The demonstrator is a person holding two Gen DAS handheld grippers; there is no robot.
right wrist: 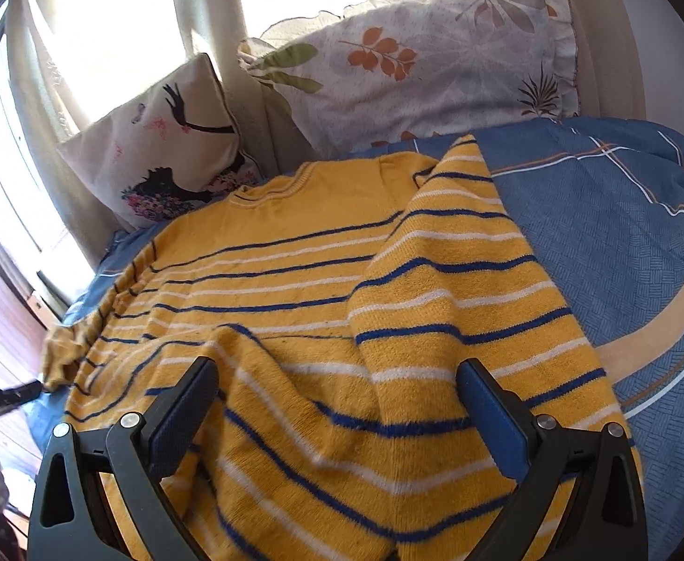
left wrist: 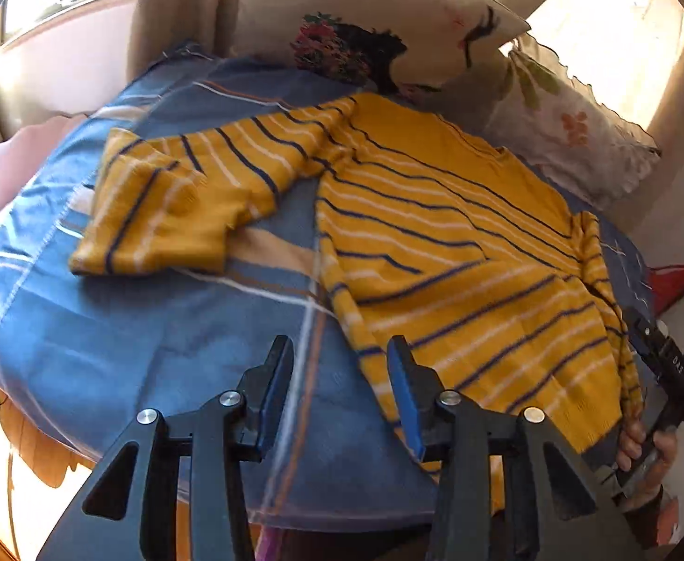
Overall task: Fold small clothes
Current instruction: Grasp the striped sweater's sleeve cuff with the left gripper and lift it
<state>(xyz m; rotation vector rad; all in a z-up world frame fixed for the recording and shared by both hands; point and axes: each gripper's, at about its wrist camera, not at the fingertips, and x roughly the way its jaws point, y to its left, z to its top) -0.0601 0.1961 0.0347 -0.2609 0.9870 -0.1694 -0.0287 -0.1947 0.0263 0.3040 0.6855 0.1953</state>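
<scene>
Sweater [left wrist: 440, 233]: yellow knit w/ navy + white stripes, spread flat on blue plaid bedspread [left wrist: 146, 327]; collar end twd the pillows, hem end nearest both claws.
Sweater, far sleeve [left wrist: 178, 196]: stretched out sideways over the bedspread, cuff end doubled back on itself.
Sweater, near sleeve [right wrist: 459, 280]: folded over onto the sweater body, lying diagonal across the stripes, edge along the bedspread.
Left gripper [left wrist: 339, 392]: released, jaws apart, nothing between them; hovers at the sweater's hem corner, one blue pad [left wrist: 405, 397] over the knit edge, the other over the bedspread; contact w/ the cloth can't tell.
Right gripper [right wrist: 337, 416]: released, jaws wide, straddling a raised ridge of sweater fabric near the hem; pads not pressed onto the cloth.
Right gripper, seen from left wrist cam [left wrist: 669, 360]: black frame just beside the sweater's hem, held by a hand [left wrist: 641, 449].
Bedspread: blue, w/ tan, white + orange lines; under the whole sweater.
Illustrated cushion [right wrist: 164, 149]: cream, woman-and-butterflies print, propped behind the sweater collar.
Floral pillow [right wrist: 416, 65]: white, ruffled edge, leaf print, beside the cushion, beyond the collar.
Curtains [right wrist: 122, 23]: pale, backlit, behind cushion + pillow.
</scene>
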